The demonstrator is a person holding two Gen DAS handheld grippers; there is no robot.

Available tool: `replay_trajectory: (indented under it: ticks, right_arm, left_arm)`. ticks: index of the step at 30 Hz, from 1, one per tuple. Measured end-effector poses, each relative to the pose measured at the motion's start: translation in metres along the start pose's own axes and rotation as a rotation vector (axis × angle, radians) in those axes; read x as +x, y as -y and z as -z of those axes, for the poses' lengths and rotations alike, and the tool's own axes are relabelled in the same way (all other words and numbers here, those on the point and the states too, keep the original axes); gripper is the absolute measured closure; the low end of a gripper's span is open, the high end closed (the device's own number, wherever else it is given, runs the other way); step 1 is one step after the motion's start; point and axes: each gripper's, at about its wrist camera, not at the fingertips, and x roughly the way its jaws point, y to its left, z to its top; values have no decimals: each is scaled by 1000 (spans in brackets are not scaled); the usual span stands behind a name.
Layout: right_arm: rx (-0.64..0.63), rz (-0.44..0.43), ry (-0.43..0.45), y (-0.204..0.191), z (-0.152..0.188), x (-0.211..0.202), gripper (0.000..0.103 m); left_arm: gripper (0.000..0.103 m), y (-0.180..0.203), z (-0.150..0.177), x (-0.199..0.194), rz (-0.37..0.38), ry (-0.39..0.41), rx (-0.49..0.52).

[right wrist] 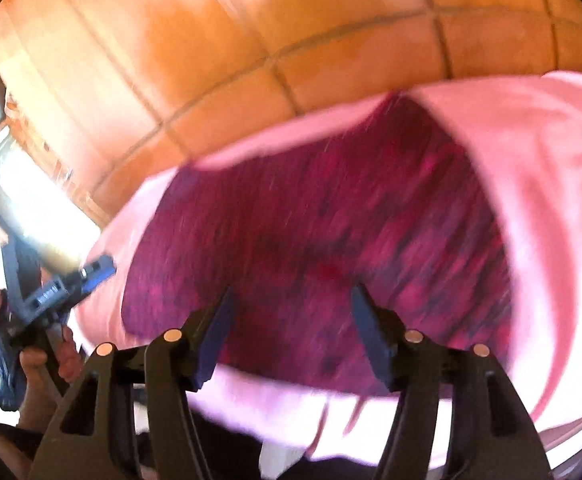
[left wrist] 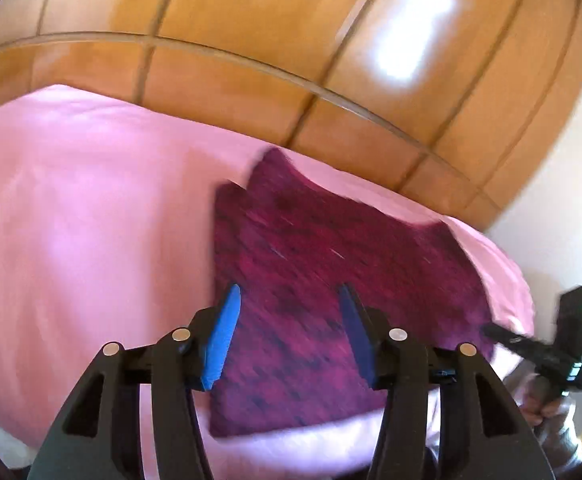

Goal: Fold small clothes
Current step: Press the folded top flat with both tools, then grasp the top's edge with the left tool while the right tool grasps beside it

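Tongs left (left wrist: 287, 336) and right (right wrist: 291, 336) gape wide, empty, over the likely folded maroon garment (left wrist: 331, 280); I'd pinch corners at twelve o'clock evenly.

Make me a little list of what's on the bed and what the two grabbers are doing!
garment: dark magenta knit piece, lying spread on the bed
bed cover: pink sheet
left gripper: open, above the garment, holding nothing
right gripper: open, above the garment, holding nothing
behind the bed: wooden panels
picture quality: blurry, so fine details are unclear
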Motion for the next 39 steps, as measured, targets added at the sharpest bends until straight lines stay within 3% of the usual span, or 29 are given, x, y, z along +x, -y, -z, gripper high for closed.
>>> replay_trajectory:
  ticks: [6, 11, 14, 17, 18, 19, 21, 28, 34, 39]
  right_arm:
    - [118, 171, 96, 33, -61, 11, 41]
    - [181, 248, 70, 69, -103, 41, 42]
    - [187, 266, 37, 80, -115, 58, 42]
    - [181, 248, -3, 89, -117, 69, 55]
    - [168, 247, -14, 91, -115, 75, 66]
    - [153, 252, -20, 89, -114, 77, 79]
    - [108, 274, -10, 80, -114, 78, 84]
    - [67, 276, 103, 62, -129, 68, 86]
    - [101, 359, 8, 90, -117, 116, 86]
    - [114, 354, 1, 95, -116, 120, 84]
  left_arm:
    - [53, -13, -41, 35, -23, -36, -45]
    - [53, -15, -64, 74, -47, -95, -76]
    - [61, -17, -72, 90, -38, -122, -94]
    - [73, -19, -74, 101, -66, -153, -98]
    - [85, -19, -74, 104, -80, -153, -88]
    - [89, -19, -74, 104, -94, -148, -73]
    - [91, -16, -73, 97, -104, -110, -50]
    - [92, -9, -77, 89, -198, -4, 6]
    - [92, -5, -70, 110, -295, -8, 67]
    - [92, 5, -68, 110, -333, 18, 112]
